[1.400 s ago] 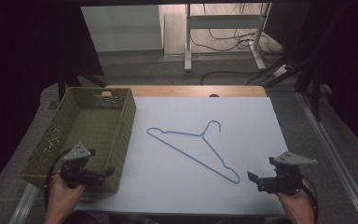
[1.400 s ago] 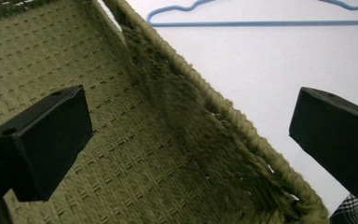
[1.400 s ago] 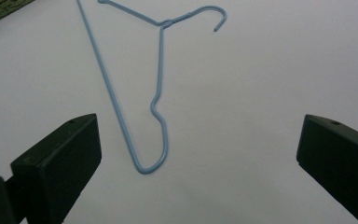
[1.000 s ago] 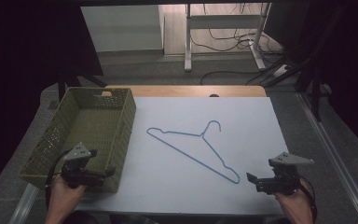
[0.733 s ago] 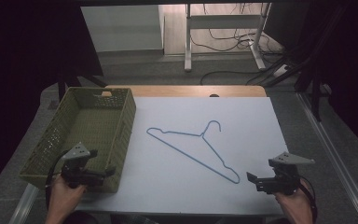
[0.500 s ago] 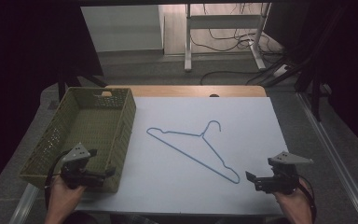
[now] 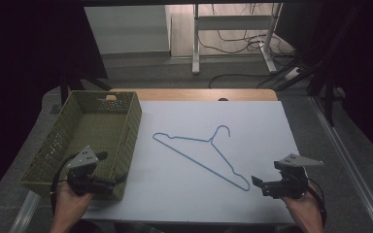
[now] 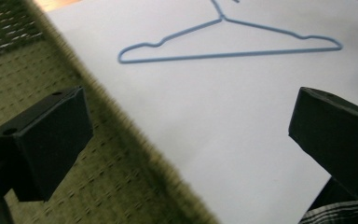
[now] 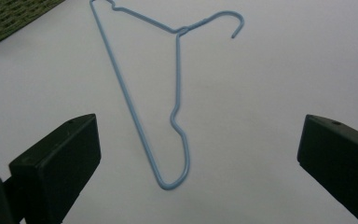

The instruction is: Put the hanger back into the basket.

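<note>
While both tongs, left and right, gape empty, the blue wire hanger lies flat mid-bench; I judge my right tongs may skid off it.

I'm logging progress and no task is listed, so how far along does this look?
Nothing looks done: the blue wire hanger lies flat on the white sheet, and the green basket holds nothing visible. In hand: nothing. The right gripper is open, aimed at the hanger's near end; the left gripper is open at the basket's near corner. Any grasp of the hanger remains.
</note>
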A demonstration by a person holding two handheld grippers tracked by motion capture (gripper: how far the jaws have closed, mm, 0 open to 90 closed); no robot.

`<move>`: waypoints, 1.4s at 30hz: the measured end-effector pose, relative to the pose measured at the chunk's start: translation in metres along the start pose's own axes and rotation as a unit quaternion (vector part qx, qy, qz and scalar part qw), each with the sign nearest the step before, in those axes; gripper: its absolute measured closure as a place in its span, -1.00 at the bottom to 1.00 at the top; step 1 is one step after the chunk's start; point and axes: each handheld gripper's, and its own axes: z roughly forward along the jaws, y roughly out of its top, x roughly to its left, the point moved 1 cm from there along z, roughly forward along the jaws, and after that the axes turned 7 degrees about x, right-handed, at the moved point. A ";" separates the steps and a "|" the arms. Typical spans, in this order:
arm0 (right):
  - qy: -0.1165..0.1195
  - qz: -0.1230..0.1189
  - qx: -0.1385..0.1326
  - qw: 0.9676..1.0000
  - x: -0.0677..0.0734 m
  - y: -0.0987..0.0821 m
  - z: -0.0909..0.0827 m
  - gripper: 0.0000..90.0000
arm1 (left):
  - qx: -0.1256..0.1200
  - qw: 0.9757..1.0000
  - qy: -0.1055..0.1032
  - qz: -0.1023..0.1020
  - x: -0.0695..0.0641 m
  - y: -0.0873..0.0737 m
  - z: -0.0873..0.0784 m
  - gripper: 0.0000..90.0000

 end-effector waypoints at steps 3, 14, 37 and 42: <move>0.000 -0.005 -0.001 1.000 0.002 0.005 0.000 -1.00 | 0.001 1.000 -0.005 0.004 -0.004 0.006 0.002 -1.00; 0.003 -0.028 0.010 1.000 0.009 0.017 0.005 -1.00 | 0.005 0.999 -0.029 0.029 -0.022 0.033 0.015 -1.00; -0.009 -0.044 0.015 0.999 0.011 0.055 0.033 -1.00 | 0.034 0.993 -0.087 0.067 -0.059 0.077 0.083 -1.00; -0.007 -0.051 0.022 0.998 0.013 0.066 0.047 -1.00 | 0.036 0.993 -0.091 0.065 -0.060 0.075 0.099 -1.00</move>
